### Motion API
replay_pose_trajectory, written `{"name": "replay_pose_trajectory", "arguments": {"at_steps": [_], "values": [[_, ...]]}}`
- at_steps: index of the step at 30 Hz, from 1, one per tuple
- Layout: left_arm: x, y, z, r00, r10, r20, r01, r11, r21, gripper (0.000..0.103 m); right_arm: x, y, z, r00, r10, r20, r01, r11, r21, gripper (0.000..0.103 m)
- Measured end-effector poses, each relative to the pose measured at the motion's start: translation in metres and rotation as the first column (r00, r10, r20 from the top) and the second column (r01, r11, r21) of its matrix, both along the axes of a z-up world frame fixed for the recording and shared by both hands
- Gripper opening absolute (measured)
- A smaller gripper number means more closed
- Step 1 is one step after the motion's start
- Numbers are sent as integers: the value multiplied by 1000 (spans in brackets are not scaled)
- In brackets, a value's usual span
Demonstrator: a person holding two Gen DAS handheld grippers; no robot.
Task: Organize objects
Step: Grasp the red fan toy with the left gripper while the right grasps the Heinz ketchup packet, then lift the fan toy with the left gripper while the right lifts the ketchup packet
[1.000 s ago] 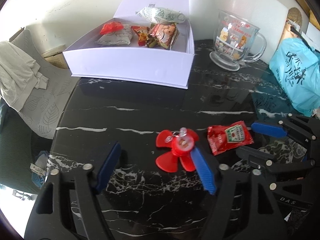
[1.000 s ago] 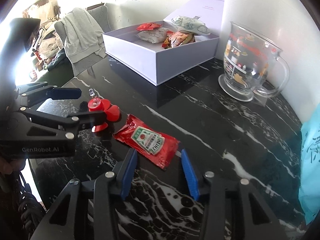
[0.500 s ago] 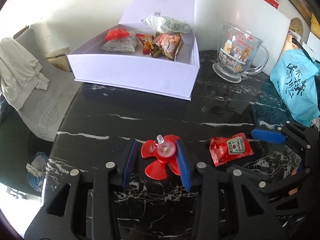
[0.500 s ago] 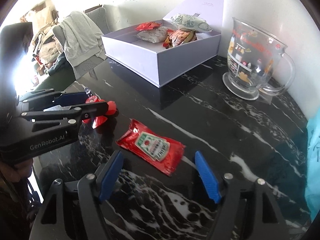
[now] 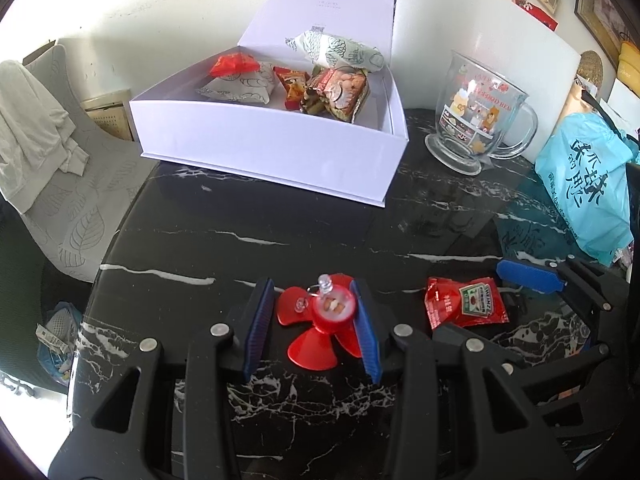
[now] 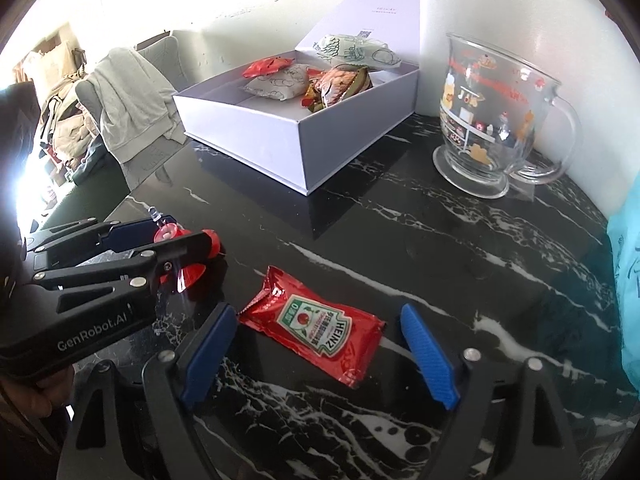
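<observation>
**A:** Item one, the red toy fan point(image 5: 320, 322). Where is it, and what have I got on it?

**B:** On the black marble table point(image 5: 280, 220), near the front edge. Your left gripper point(image 5: 312, 326) has it between the blue pads point(image 5: 256, 330). The right-hand pad presses the red hub; the left-hand pad sits at a blade tip, and I cannot tell whether it touches. Gap narrow, about the width of the fan.

**A:** Against a second ago?

**B:** Then the jaws stood wide with the fan near the right pad only. Half a second ago they had drawn in around it; now they are closer again. The fan has hardly shifted.

**A:** Description of the fan.

**B:** Red plastic, rounded blades lying flat, a round hub with a pale centre, a clear stub and a small ring on top.

**A:** Item two, the ketchup sachet point(image 6: 316, 330).

**B:** Red Heinz sachet, flat on the table, just right of the fan. My right gripper point(image 6: 320, 356) has its pads wide apart, one on either side of the sachet, neither touching. A second ago that gap was tighter; it has widened since.

**A:** Surroundings.

**B:** White box point(image 5: 260, 144) at the back, lid raised, snack packets point(image 5: 336, 92) inside. Glass mug point(image 5: 476, 116) with printed figures to its right. Blue plastic bag point(image 5: 584, 188) at the table's right edge. Grey chair point(image 5: 76, 208) with a pale cloth point(image 5: 32, 120) over it to the left.
</observation>
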State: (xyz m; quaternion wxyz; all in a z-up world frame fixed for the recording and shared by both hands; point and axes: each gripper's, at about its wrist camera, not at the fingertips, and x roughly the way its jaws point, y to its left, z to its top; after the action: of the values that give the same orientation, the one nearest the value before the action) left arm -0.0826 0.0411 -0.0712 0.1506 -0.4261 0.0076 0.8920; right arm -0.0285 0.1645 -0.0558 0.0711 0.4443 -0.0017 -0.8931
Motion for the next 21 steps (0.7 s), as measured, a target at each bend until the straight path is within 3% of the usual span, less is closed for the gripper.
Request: {"name": "replay_pose_trajectory", "arguments": {"at_steps": [3,4,5,10,21], "values": [[0,1,-1,1000,-8,-9,8,1000,-4,38,2,-1,1,1000,-10,-23,11,999,51,53],[0,1,-1,1000,-9,-9,9,1000,-1,38,3,1,2,1000,-12,-29,13,999,46,38],[0,1,-1,1000,-10,-10,10,1000,1,38,3,3,2,999,-14,-32,15,999,39,33],[2,0,-2,1000,-3,-11,4,1000,15,35,3,11,3,999,-5,-35,5,1000,-4,24],[11,2,10,999,-20,-40,21,1000,10,35,7,29,3,999,-7,-32,3,993,-117,22]]}}
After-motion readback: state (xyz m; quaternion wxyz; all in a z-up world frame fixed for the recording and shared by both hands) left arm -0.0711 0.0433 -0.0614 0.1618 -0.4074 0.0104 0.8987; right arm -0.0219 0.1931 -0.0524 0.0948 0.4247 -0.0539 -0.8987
